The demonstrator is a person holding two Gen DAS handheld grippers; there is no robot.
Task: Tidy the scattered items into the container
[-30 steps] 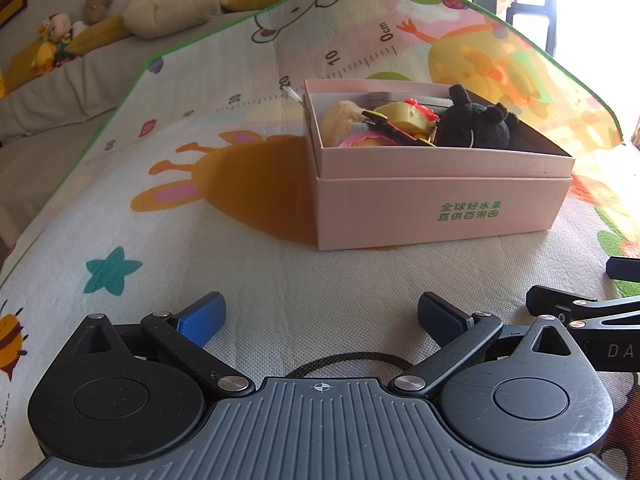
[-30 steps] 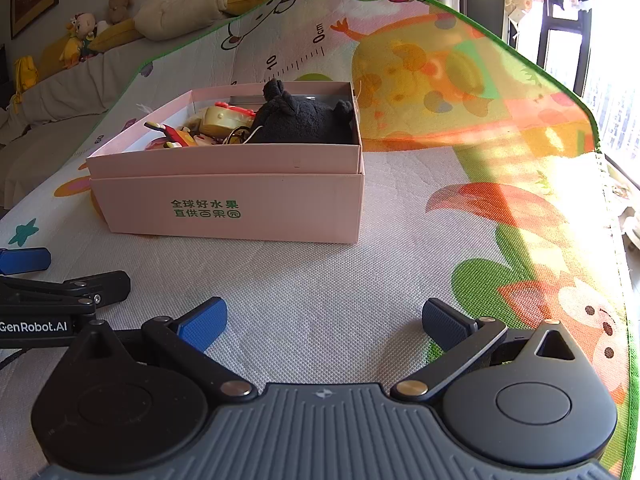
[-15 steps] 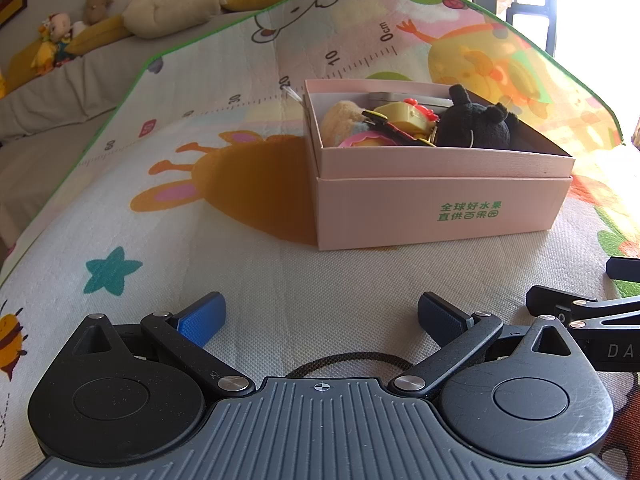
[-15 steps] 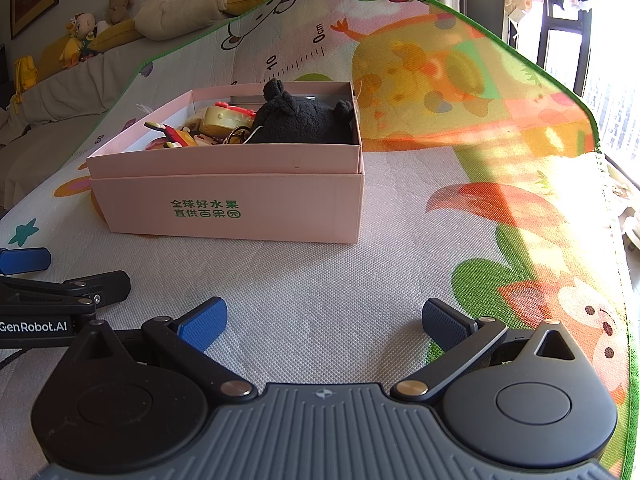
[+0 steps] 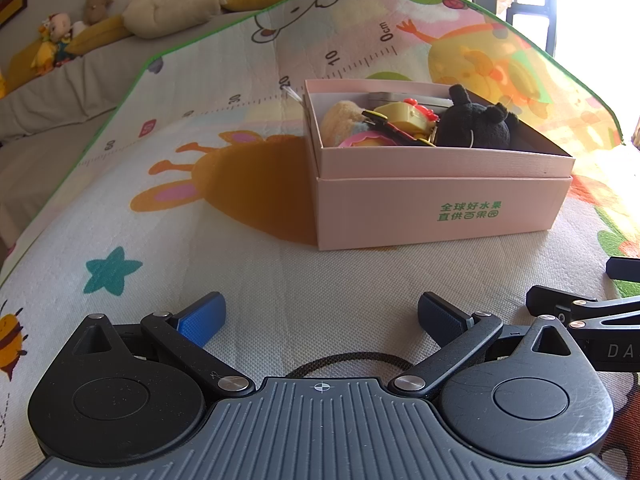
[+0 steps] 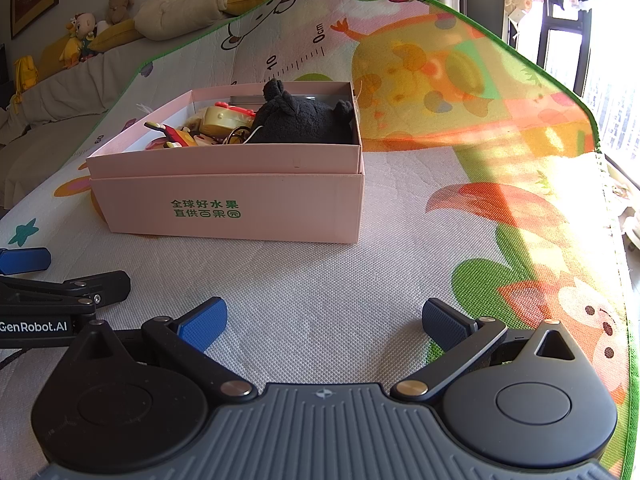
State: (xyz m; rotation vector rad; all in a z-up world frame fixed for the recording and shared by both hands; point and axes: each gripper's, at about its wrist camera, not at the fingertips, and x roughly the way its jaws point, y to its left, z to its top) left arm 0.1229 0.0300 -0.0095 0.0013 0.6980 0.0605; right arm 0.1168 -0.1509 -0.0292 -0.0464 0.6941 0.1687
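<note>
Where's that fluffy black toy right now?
The black plush toy lies inside the pink box, at its right end beside the yellow toy, as seen from the right wrist view.

Nothing has visibly changed across the last second. The left gripper (image 5: 320,316) and the right gripper (image 6: 324,320) sit with their blue-padded fingers (image 5: 200,318) spread exactly as before, and the pale pink cardboard box (image 6: 240,208) has not shifted on the cartoon-printed play mat (image 6: 400,264).
</note>
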